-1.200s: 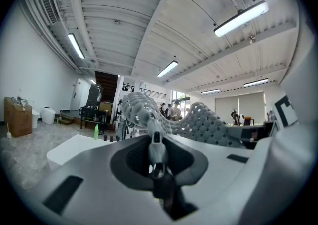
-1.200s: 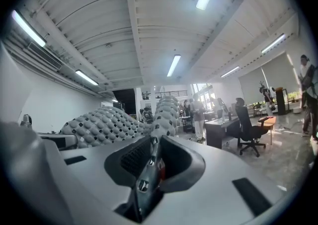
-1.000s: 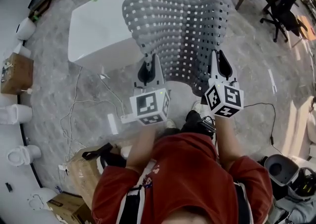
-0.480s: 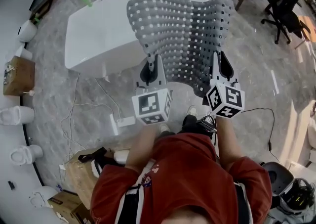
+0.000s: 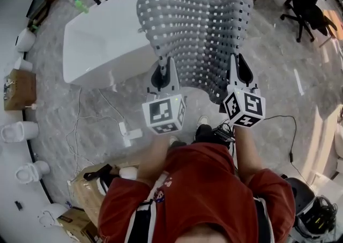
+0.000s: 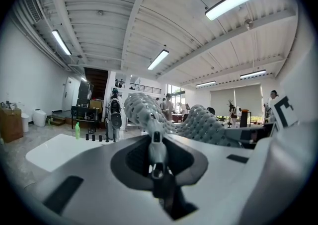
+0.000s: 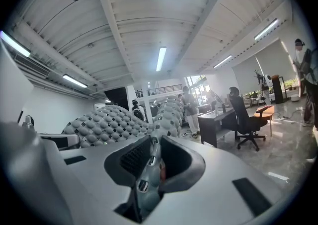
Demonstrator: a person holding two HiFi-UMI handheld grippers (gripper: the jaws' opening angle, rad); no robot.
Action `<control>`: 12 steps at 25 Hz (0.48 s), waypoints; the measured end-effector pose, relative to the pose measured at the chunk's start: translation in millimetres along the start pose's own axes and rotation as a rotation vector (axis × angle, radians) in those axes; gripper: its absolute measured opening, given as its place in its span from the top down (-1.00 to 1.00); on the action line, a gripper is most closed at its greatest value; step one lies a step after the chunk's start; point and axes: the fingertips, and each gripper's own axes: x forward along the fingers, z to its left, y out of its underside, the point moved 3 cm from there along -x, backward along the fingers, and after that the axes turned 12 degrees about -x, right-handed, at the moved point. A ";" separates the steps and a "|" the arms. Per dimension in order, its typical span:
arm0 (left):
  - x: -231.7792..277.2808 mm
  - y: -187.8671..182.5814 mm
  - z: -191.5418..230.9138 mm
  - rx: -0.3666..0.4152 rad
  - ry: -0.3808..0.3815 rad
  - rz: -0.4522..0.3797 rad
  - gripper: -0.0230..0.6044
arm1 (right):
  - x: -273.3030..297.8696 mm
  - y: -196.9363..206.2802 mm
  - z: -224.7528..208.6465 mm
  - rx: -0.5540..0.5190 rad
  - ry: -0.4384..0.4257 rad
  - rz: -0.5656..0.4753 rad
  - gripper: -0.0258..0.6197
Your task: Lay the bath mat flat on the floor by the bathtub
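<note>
The grey bath mat (image 5: 198,32), studded with white squares, hangs spread in the air between both grippers, above the floor and overlapping the white bathtub (image 5: 107,38) in the head view. My left gripper (image 5: 162,68) is shut on the mat's near left edge. My right gripper (image 5: 236,64) is shut on its near right edge. In the left gripper view the mat (image 6: 149,114) runs pinched between the jaws and rises ahead. The right gripper view shows the mat (image 7: 112,122) clamped the same way.
The tub stands at the upper left on a grey marble floor (image 5: 278,81). A white power strip with cables (image 5: 128,132) lies on the floor to the left. Toilets (image 5: 16,129) and cardboard boxes (image 5: 19,89) line the left edge. An office chair (image 5: 308,6) stands at the upper right.
The view has shifted: the tub and floor items slid left and up. Both grippers keep their hold and the mat stays spread in the air.
</note>
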 end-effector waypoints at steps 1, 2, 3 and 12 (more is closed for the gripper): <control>10.0 1.7 -9.5 0.000 -0.001 0.004 0.75 | 6.1 0.6 -12.8 0.003 0.000 0.004 0.68; 18.2 4.0 -17.5 -0.001 -0.003 0.009 0.75 | 11.1 1.9 -23.5 0.005 -0.002 0.009 0.68; 24.3 6.7 -23.8 -0.002 -0.005 0.013 0.75 | 14.7 3.8 -31.9 0.008 -0.003 0.015 0.68; 50.9 35.1 -47.9 -0.002 -0.043 0.059 0.75 | 33.3 29.1 -71.8 0.027 -0.028 0.057 0.67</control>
